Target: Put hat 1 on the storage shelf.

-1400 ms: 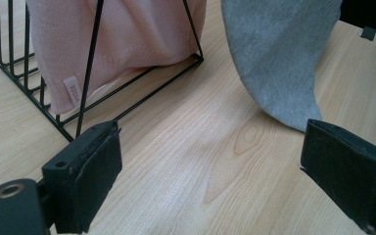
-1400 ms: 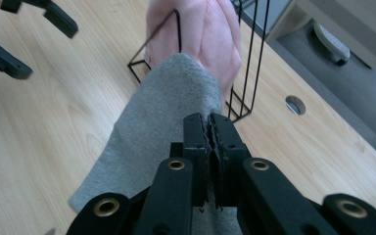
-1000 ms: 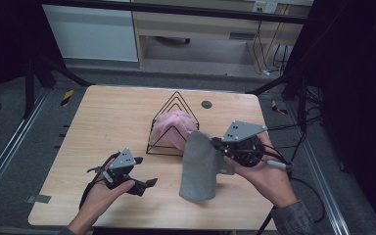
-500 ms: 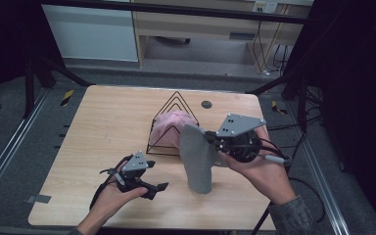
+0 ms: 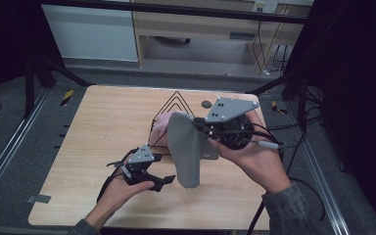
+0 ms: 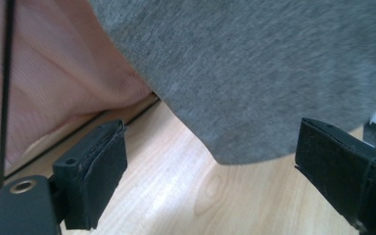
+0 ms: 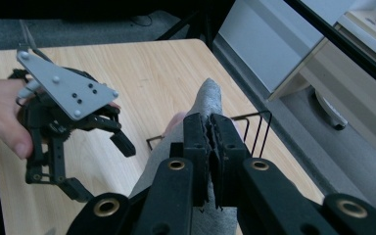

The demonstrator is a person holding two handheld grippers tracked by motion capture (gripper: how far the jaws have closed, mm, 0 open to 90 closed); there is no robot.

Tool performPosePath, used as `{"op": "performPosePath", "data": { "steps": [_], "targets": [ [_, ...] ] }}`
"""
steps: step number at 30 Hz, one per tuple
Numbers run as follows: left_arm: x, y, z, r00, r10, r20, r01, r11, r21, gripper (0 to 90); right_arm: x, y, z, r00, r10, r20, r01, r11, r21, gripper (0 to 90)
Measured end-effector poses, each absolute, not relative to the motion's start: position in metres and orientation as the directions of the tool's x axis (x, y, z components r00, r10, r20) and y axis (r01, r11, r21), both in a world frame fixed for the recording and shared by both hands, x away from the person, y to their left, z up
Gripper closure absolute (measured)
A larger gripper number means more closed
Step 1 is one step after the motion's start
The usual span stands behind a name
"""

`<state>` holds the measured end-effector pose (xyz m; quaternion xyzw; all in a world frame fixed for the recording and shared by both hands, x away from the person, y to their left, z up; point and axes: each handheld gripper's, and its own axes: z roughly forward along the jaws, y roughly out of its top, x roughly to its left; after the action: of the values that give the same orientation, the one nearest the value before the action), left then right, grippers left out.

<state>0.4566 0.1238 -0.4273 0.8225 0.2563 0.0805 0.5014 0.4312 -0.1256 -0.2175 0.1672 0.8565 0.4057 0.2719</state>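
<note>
A grey cloth hangs lengthwise from my right gripper, which is shut on its top edge above the wooden table. In the right gripper view the two pads are pressed together on the grey cloth. Behind it stands a black wire rack with a pink cloth in it. My left gripper is open, just left of the cloth's lower end. In the left gripper view the grey cloth hangs above and beyond the spread jaws, with nothing between them and the pink cloth at left.
A small dark disc lies on the table behind the rack. Beyond the far edge are a low cabinet and black frame legs. Cables trail off the right side. A yellow and black item lies on the floor at left.
My right gripper has risen with the grey cloth, so the cloth now hangs free of the table. My left gripper has moved right, toward the cloth's lower end.
</note>
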Motion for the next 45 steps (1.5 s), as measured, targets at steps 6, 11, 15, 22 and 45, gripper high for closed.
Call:
{"op": "performPosePath", "data": {
  "steps": [6,11,15,22,45],
  "targets": [
    [0.467,0.125,-0.425,0.854,0.503,-0.134,0.338,-0.340,0.878,13.8,0.433,-0.118,-0.207,-0.801,0.496,-0.335,0.051,0.614,0.787,86.7],
    [0.475,0.127,-0.423,0.860,0.488,-0.148,0.334,-0.319,0.887,17.0,0.431,-0.113,-0.201,-0.804,0.485,-0.344,0.040,0.621,0.783,86.7],
    [0.479,0.128,-0.420,0.873,0.458,-0.168,0.330,-0.300,0.895,18.4,0.431,-0.111,-0.199,-0.806,0.481,-0.347,0.036,0.624,0.781,86.6],
    [0.483,0.127,-0.418,0.886,0.424,-0.189,0.323,-0.271,0.907,30.1,0.431,-0.109,-0.199,-0.807,0.473,-0.353,0.029,0.629,0.777,86.6],
    [0.466,0.150,-0.357,0.859,0.512,-0.032,0.236,-0.338,0.911,85.9,0.446,-0.135,-0.205,-0.766,0.553,-0.327,0.083,0.590,0.803,86.5]
  ]
}}
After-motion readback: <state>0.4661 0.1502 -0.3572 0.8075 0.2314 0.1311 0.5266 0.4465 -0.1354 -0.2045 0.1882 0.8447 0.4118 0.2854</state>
